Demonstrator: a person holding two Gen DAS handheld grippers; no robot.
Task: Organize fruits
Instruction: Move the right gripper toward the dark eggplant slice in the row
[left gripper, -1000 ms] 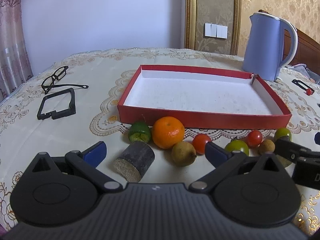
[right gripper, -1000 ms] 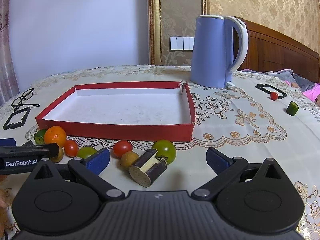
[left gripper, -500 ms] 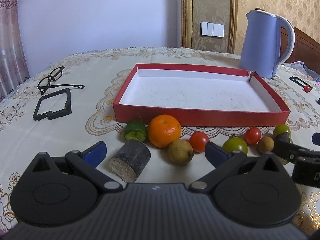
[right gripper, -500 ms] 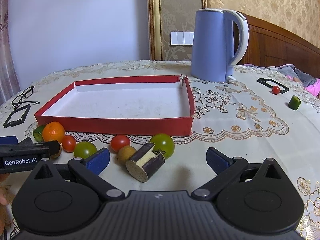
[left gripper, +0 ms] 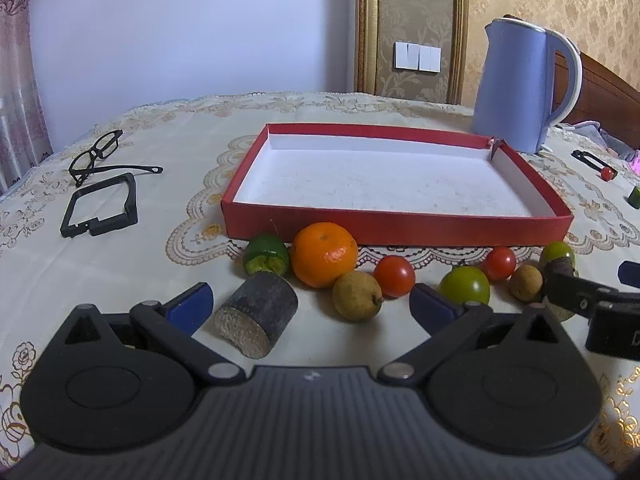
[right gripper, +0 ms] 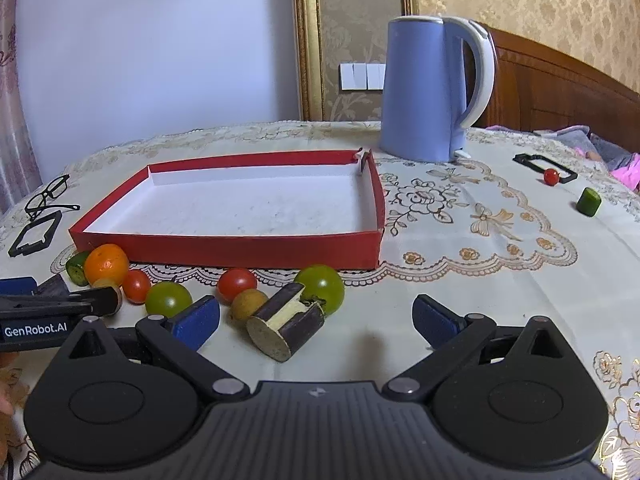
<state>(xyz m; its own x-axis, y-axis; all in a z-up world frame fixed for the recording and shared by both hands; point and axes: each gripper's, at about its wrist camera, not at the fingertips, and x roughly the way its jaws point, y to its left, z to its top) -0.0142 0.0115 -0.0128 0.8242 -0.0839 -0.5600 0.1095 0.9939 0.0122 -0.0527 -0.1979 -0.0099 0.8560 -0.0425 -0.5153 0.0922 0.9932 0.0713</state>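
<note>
The big surface (right gripper: 460,280) holds a blue kettle (right gripper: 424,92) and a red tray (right gripper: 224,250). Fruits sit in a row just in front of the tray: an orange (left gripper: 323,254), then small tomatoes (right gripper: 237,283). Both grippers, left (left gripper: 308,306) and right (right gripper: 316,318), hold their fingers wide, gripping nothing. One side reads "GenRobot.AI" (right gripper: 35,330).

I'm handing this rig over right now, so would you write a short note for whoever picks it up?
Left gripper: open, empty, low over the table, a dark sugarcane piece between its fingers.
Right gripper: open, empty, another cane piece just ahead.
The red tray holds nothing.
The orange, tomatoes, green fruits and longans lie in a row in front of it.
A small red tomato and a green chunk sit far right.
Done: nothing. Left: every fruit.
</note>
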